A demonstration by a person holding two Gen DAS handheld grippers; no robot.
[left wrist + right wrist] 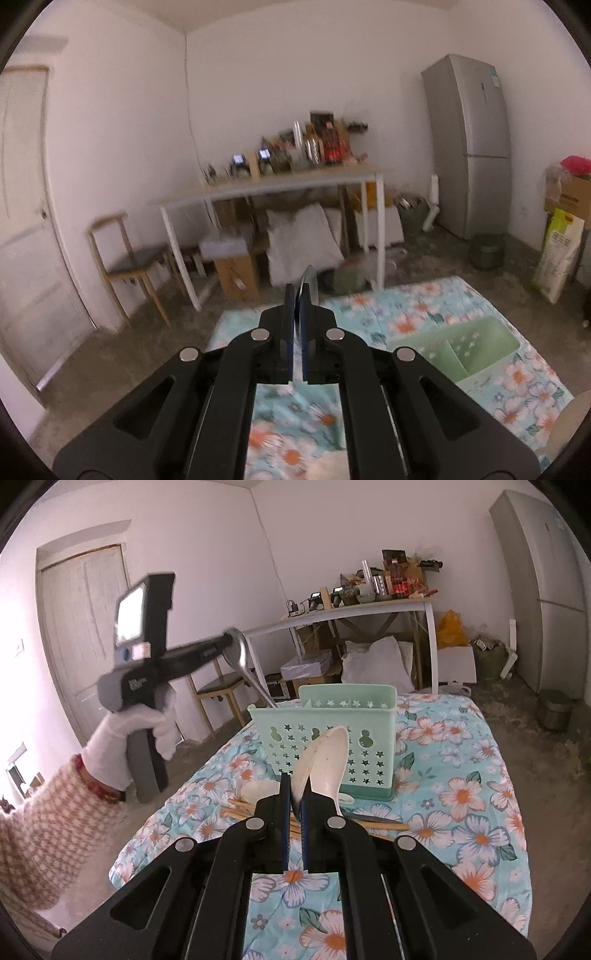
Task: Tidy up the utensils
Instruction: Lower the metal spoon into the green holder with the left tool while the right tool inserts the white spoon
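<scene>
A mint green utensil holder [332, 738] with star holes stands on the floral cloth; it also shows in the left wrist view [461, 347]. My left gripper [295, 295] is shut on a metal spoon [309, 284]. In the right wrist view that gripper [227, 640] holds the metal spoon [243, 661] above the holder's left side, handle pointing down into it. My right gripper [295, 786] is shut on a white ceramic spoon [325, 760], held in front of the holder. Another white spoon [258, 788] and wooden chopsticks [243, 808] lie on the cloth.
The floral cloth [461, 794] covers the table. Behind it stand a white desk [369, 613] piled with clutter, a wooden chair [218, 690], boxes and bags. A grey fridge [546, 590] stands at right, a door [81, 627] at left.
</scene>
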